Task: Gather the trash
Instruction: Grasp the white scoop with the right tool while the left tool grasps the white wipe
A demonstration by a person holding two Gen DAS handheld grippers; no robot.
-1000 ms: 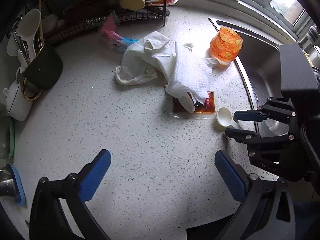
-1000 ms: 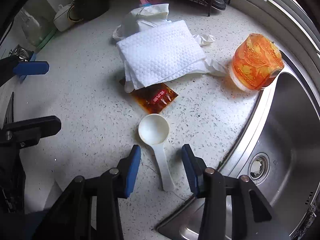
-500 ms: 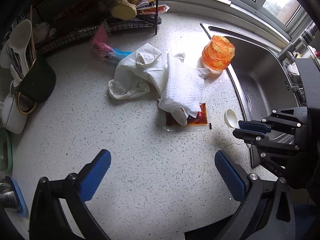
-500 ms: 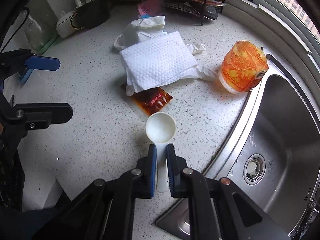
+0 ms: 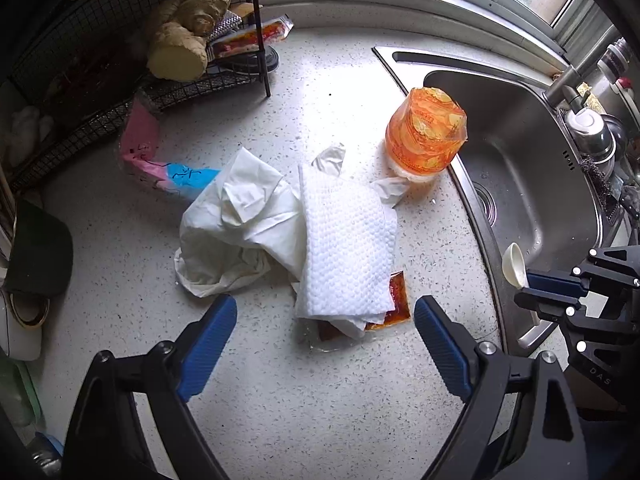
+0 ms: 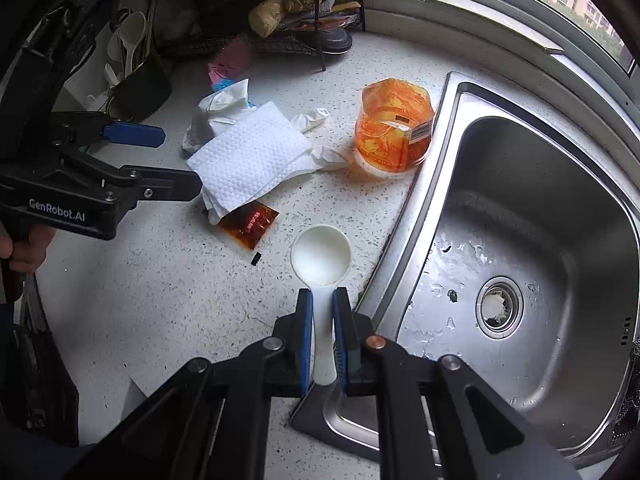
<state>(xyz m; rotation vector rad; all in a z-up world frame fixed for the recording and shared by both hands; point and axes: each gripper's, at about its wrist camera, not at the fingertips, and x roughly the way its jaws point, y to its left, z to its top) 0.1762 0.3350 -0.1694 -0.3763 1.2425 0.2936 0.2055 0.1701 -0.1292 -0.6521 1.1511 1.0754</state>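
My right gripper (image 6: 321,300) is shut on the handle of a white plastic spoon (image 6: 321,256) and holds it above the counter beside the sink; it also shows in the left wrist view (image 5: 515,265). My left gripper (image 5: 324,336) is open and empty, just in front of a white paper towel (image 5: 346,252) that lies over a red sauce packet (image 5: 394,304). A crumpled white wrapper (image 5: 232,232) lies to the towel's left. An orange plastic cup wrapper (image 5: 426,132) stands near the sink edge. The left gripper shows in the right wrist view (image 6: 160,160).
A steel sink (image 6: 540,248) fills the right side. A black wire rack (image 5: 120,60) with ginger (image 5: 184,36) stands at the back left. A pink and blue packet (image 5: 156,160) lies by the rack. A dark utensil holder (image 6: 140,88) stands at the left.
My right gripper closed on the spoon's handle and lifted it off the counter toward the sink. My left gripper moved forward to the paper towel and stayed open.
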